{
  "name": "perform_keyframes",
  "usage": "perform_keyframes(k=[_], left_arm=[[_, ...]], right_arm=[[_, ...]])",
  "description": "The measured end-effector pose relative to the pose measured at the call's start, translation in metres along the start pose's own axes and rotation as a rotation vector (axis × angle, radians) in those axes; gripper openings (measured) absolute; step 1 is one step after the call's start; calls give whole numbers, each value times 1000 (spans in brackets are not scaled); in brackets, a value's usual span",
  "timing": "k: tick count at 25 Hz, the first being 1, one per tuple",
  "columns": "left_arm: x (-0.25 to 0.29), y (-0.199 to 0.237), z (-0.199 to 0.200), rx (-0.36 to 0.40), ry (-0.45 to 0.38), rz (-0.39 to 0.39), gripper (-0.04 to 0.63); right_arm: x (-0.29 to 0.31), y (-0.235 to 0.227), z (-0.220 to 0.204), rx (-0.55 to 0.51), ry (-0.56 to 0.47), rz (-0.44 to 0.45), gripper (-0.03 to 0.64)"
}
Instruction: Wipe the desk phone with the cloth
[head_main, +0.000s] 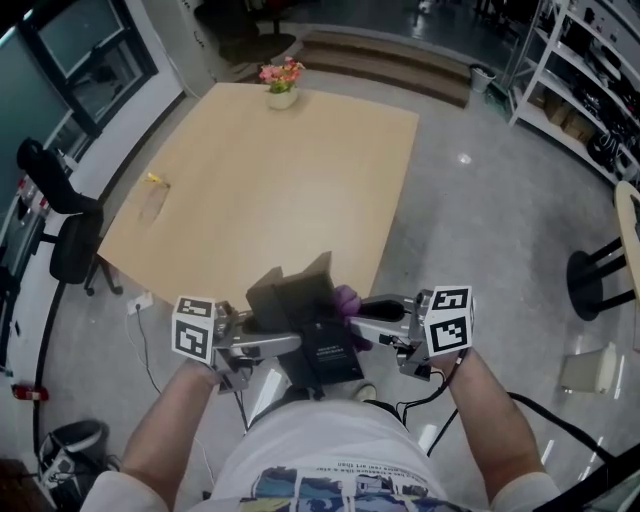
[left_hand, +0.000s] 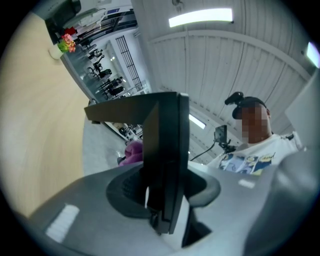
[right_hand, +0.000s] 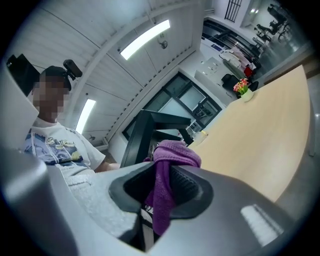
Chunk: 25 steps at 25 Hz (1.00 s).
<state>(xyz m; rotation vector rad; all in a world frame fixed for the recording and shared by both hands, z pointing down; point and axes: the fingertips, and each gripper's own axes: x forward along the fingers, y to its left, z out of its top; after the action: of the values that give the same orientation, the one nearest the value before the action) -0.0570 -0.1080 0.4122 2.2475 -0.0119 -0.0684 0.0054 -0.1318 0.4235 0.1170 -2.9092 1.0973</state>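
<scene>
The black desk phone (head_main: 305, 322) is off the table and held in the air close to the person's body. My left gripper (head_main: 288, 346) is shut on its edge; in the left gripper view the phone's (left_hand: 167, 150) thin black panel stands upright between the pads of that gripper (left_hand: 162, 200). My right gripper (head_main: 358, 326) is shut on the purple cloth (head_main: 348, 300), which rests against the phone's right side. In the right gripper view the cloth (right_hand: 170, 162) hangs bunched between the jaws of the gripper (right_hand: 157, 195), with the phone (right_hand: 137, 135) just behind it.
A bare wooden table (head_main: 260, 170) lies ahead, with a flower pot (head_main: 282, 85) at its far edge and a small clear item (head_main: 152, 203) near its left edge. A black chair (head_main: 70, 230) stands left, shelving (head_main: 590, 90) and a stool (head_main: 600, 280) right.
</scene>
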Motion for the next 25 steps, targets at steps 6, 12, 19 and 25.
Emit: perform_keyframes(k=[6,12,19,25], left_arm=[[-7,6,11,-4,-56,27,178],[-14,10,16,-13,-72,59,179],[-10,23,1,-29,8,84,179],[-6,32,-5,-50,29,100,179]], right_arm=[[-13,-2,-39,26,60,-30,91],[-32,-3,-52,18,41,-138,91],[-48,12,27,-176,-79,-275,91],[-30,39,76,-307,-122,-295,91]])
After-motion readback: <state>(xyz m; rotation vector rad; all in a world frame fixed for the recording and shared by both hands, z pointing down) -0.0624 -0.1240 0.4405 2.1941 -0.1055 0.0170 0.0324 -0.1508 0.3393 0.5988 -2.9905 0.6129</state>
